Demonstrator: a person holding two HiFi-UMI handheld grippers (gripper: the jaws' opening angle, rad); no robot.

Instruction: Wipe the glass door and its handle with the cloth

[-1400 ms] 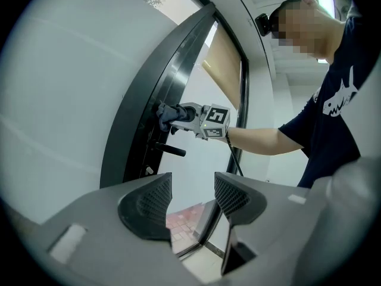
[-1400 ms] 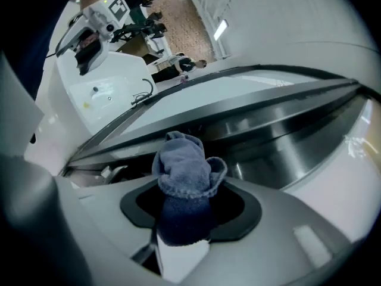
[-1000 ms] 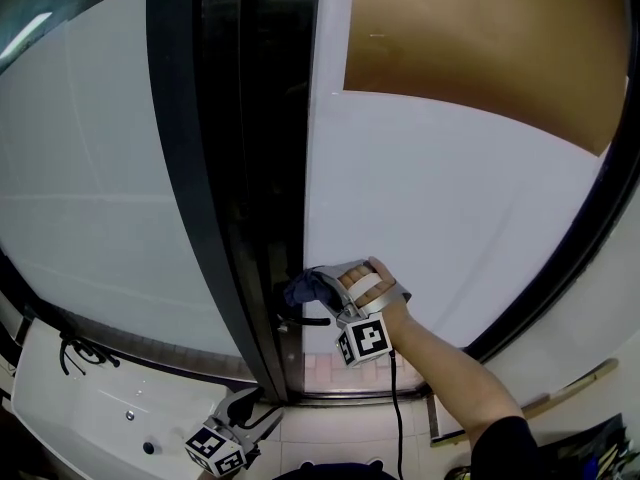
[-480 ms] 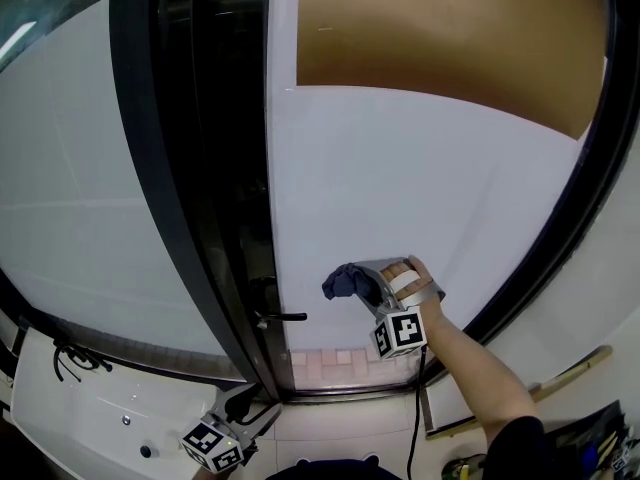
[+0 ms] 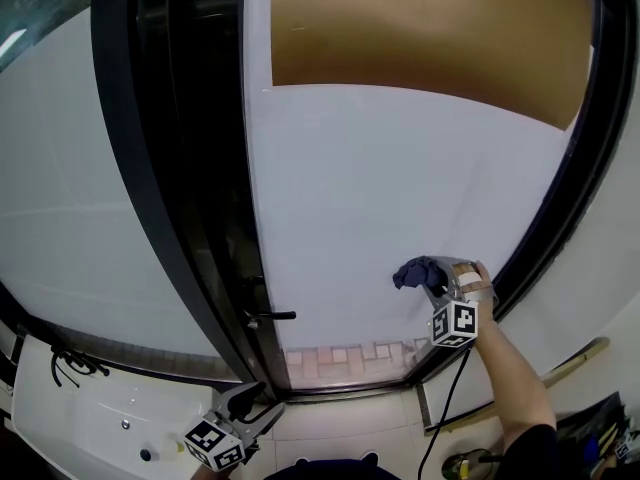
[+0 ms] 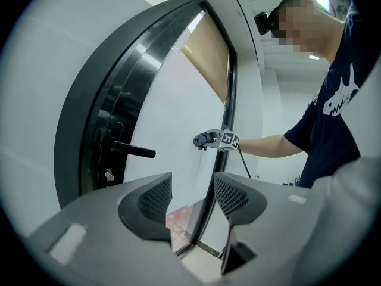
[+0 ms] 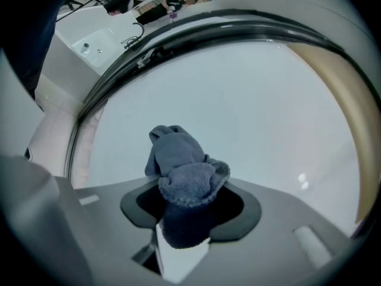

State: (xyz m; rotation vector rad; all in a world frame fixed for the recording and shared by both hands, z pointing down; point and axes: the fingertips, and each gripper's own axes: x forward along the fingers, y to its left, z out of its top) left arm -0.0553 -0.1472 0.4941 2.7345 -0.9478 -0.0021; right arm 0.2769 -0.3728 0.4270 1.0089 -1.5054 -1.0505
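- Pinching the dark blue cloth point(image 5: 416, 271) tight in the right gripper point(image 5: 434, 280), up against the glass door point(image 5: 380, 168)
- Holding the left gripper point(image 6: 193, 198) low, jaws apart on nothing, well away from the handle point(image 5: 272, 316)

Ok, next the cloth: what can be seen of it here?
The cloth is dark blue-grey with a fuzzy, terry-like nap, bunched into a wad rather than spread flat. The right claw is shut on its lower part; the free end bulges ahead of the jaws in rounded folds. It is held at the frosted pane of the glass door, low down, on the side far from the handle. Whether it actually presses on the glass cannot be told.
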